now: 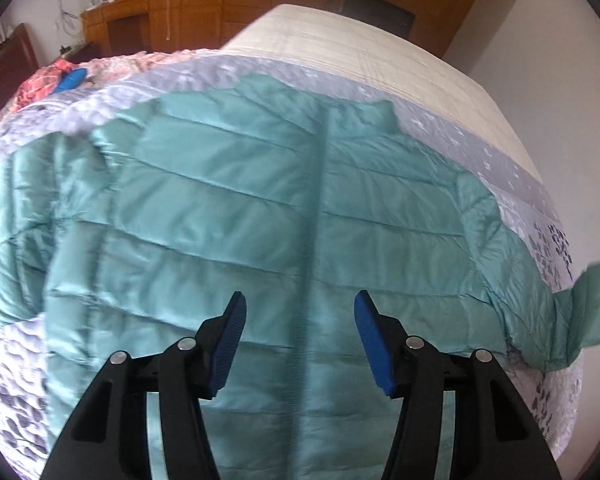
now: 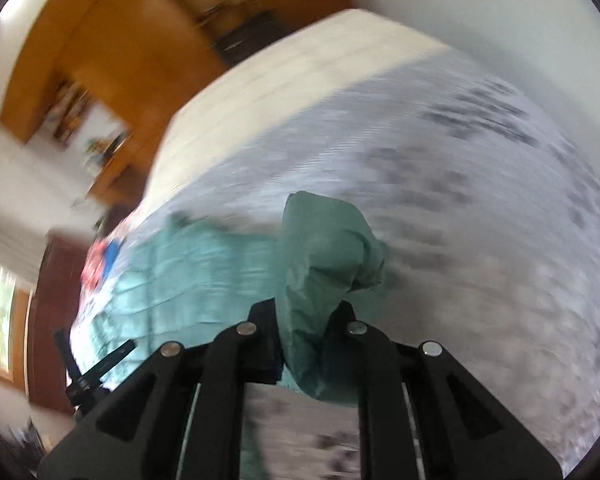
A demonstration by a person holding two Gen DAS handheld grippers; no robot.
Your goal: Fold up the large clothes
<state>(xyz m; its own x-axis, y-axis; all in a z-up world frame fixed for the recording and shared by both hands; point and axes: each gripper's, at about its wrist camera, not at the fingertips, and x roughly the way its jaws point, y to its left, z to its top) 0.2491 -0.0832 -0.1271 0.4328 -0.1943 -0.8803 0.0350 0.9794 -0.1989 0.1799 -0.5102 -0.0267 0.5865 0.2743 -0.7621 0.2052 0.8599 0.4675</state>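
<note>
A teal quilted puffer jacket point(image 1: 240, 200) lies spread flat on the bed, its zip running up the middle and its collar at the far side. My left gripper point(image 1: 301, 300) hovers open over the lower front near the zip, with nothing between its blue pads point(image 1: 230, 332). The jacket's right sleeve point(image 1: 596, 300) is raised off the bed at the right edge of that view. In the blurred right wrist view my right gripper point(image 2: 305, 312) is shut on that sleeve point(image 2: 324, 248), whose bunched end sticks up past the fingers. The jacket body point(image 2: 204, 272) lies to the left.
A grey and white floral bedspread point(image 1: 540, 216) lies under the jacket, over a cream mattress point(image 1: 340, 48). A red patterned cloth with something blue on it point(image 1: 60, 76) sits at the bed's far left. Wooden cabinets point(image 1: 140, 20) stand behind and a white wall on the right.
</note>
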